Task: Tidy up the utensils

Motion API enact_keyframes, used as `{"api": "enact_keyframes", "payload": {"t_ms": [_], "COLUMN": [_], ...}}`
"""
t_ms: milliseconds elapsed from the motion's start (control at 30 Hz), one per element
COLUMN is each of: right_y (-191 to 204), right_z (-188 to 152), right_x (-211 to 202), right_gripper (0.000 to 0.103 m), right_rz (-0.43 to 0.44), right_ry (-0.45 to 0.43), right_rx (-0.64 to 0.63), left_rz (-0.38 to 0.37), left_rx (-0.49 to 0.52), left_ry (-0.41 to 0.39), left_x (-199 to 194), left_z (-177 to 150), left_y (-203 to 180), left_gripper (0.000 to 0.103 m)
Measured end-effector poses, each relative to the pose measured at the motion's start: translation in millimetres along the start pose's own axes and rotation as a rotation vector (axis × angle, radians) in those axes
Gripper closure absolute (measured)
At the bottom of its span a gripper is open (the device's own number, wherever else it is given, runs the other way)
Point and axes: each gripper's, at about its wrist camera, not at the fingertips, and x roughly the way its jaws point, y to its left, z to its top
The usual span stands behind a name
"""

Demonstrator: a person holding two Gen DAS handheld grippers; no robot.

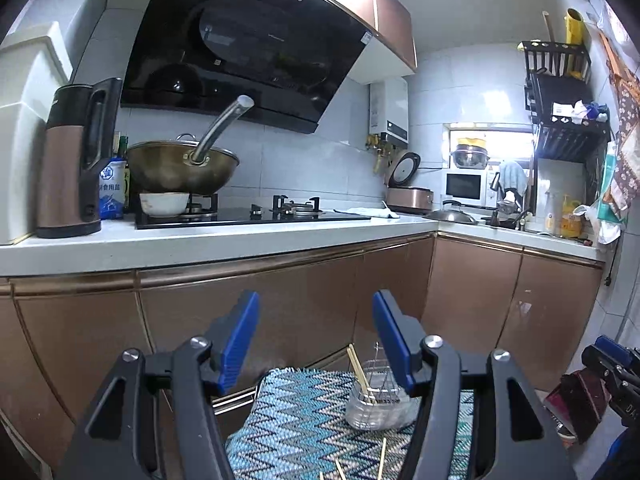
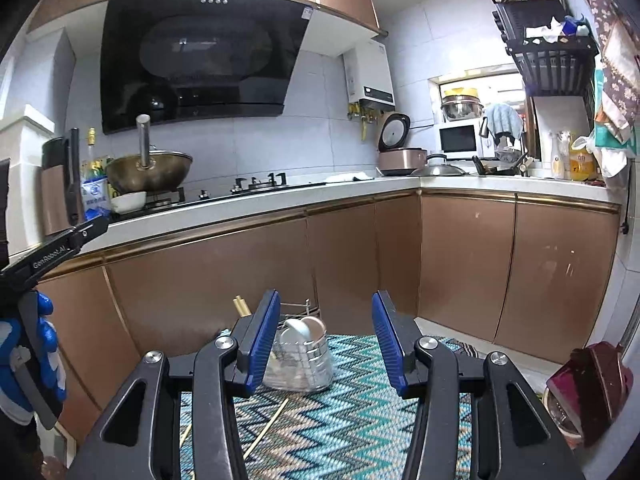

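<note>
A clear utensil holder with a wire rack [image 1: 378,402] stands on a zigzag-patterned mat [image 1: 304,420]; a pair of chopsticks [image 1: 359,372] leans out of it. In the right wrist view the holder [image 2: 302,358] also holds spoons [image 2: 304,330]. Loose chopsticks lie on the mat in the left wrist view [image 1: 382,456] and the right wrist view [image 2: 266,428]. My left gripper [image 1: 316,344] is open and empty, above the mat, left of the holder. My right gripper [image 2: 326,340] is open and empty, just before the holder.
Brown cabinet doors [image 2: 240,272] rise behind the mat under a white counter [image 1: 224,236] with a wok [image 1: 182,166], bowl [image 1: 164,204], kettle [image 1: 74,160] and hob. A dark red object [image 2: 592,384] sits right of the mat.
</note>
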Motion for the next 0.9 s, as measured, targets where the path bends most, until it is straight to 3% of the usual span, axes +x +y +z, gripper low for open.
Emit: {"api": "enact_keyframes", "payload": {"t_ms": [433,733,900], "right_y": [19,25,28], "right_z": [1,1,-2], "right_x": [-54,-77,-79], "right_gripper": [0.056,0.056,0.056], "right_rz": [0.02,0.027,0.046], "right_ry": [-0.04,-0.037,-0.011], "right_rx": [-0.002,0.001,0.006], "left_rz": [-0.007,-0.041,-0.053], "left_rx": [0.0,-0.034,-0.047], "left_ry": [0.032,0.097,0.178], "left_x": [-45,-67,-62], "left_z": [1,-7,-18], "left_y": [15,32,43], "left_gripper": [0.046,0.046,0.046]}}
